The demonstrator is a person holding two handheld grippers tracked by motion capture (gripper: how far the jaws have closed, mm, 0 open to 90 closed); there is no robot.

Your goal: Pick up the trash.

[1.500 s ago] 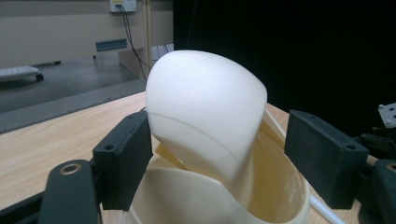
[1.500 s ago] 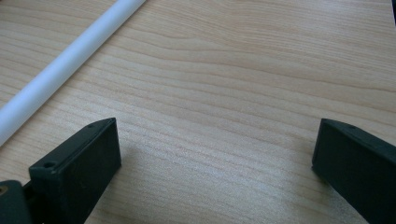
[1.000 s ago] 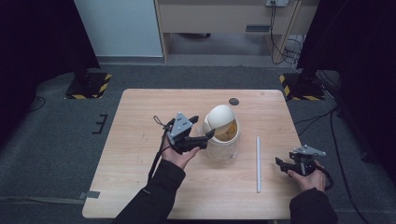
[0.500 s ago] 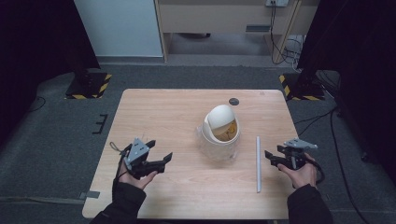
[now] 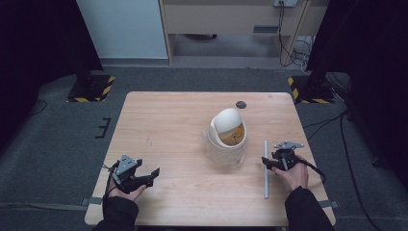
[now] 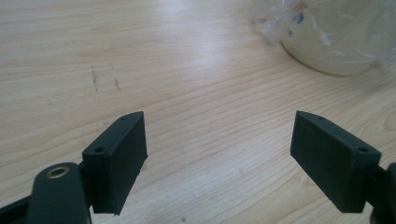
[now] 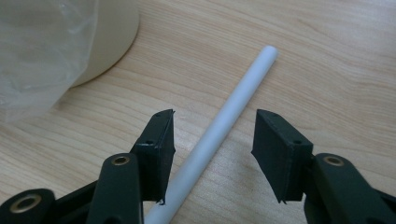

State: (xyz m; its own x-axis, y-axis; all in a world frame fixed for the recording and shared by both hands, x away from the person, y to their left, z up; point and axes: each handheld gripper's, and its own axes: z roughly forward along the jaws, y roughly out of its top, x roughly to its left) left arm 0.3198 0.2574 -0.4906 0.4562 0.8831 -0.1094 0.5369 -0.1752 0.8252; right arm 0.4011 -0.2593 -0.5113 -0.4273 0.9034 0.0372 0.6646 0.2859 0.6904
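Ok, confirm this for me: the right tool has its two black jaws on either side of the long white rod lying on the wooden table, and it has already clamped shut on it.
Not quite. The right tool does straddle the long white rod on the wooden table, but its jaws have just been closing and stand apart from it, a gap on each side. The right gripper view shows this.

- Rod (image 7: pixel 219 121): plain white.
- Bin (image 5: pixel 227 131): cream, clear plastic liner.
- Desk (image 5: pixel 168 120): pale wood grain.
- Tongs, right (image 7: pixel 212 154) and left (image 6: pixel 219 158): black.
- Floor (image 5: pixel 57 139): dark grey.
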